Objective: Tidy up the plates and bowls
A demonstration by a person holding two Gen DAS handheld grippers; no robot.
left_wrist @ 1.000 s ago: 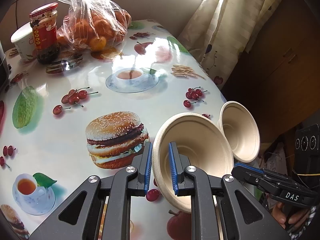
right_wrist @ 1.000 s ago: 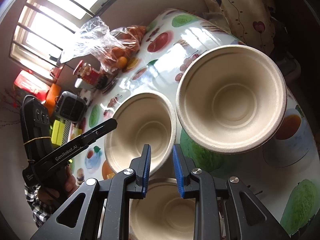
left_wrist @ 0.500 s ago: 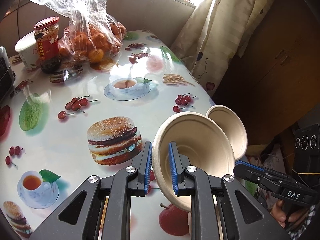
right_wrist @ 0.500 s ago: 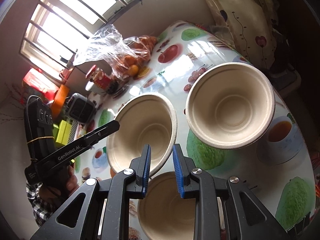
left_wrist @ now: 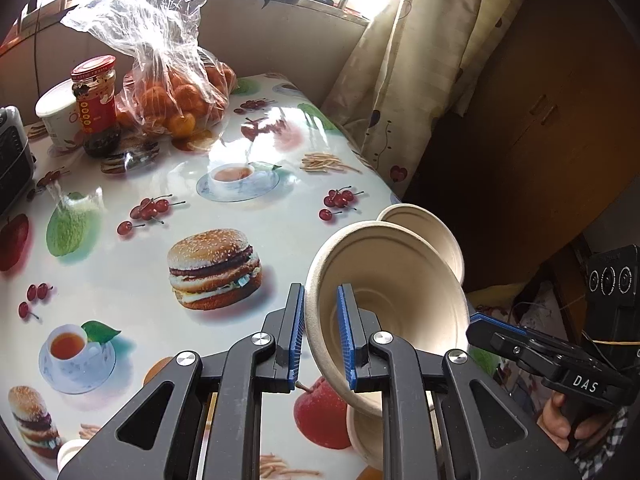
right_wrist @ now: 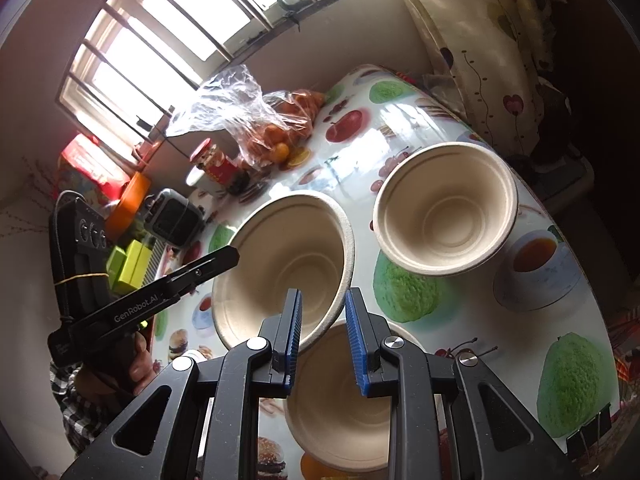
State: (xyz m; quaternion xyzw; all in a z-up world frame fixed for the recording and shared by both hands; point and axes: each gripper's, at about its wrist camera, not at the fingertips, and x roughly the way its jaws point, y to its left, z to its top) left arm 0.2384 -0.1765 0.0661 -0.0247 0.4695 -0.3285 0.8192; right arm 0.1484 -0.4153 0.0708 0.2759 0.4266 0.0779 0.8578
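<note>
A beige paper bowl [left_wrist: 392, 280] hangs tilted above the fruit-printed table [left_wrist: 280, 232]. My left gripper [left_wrist: 321, 292] is shut on its near rim. In the right wrist view the same bowl [right_wrist: 280, 264] has its rim between the blue pads of my right gripper [right_wrist: 323, 294], which is shut on the opposite side. The left gripper [right_wrist: 236, 254] reaches in from the left there. A second bowl [right_wrist: 444, 208] stands upright on the table to the right. A third bowl [right_wrist: 340, 400] sits on the table under the right gripper's fingers.
At the table's far end stand a plastic bag of oranges [left_wrist: 176, 96], a red-lidded jar [left_wrist: 96, 104] and a white cup [left_wrist: 56, 120]. A dark appliance [left_wrist: 12, 156] is at the left edge. A curtain [left_wrist: 400, 80] and a wooden cabinet [left_wrist: 540, 120] border the right side.
Both grippers have risen and drawn back together with the bowl held between them. The two bowls on the table now look smaller and farther off.
</note>
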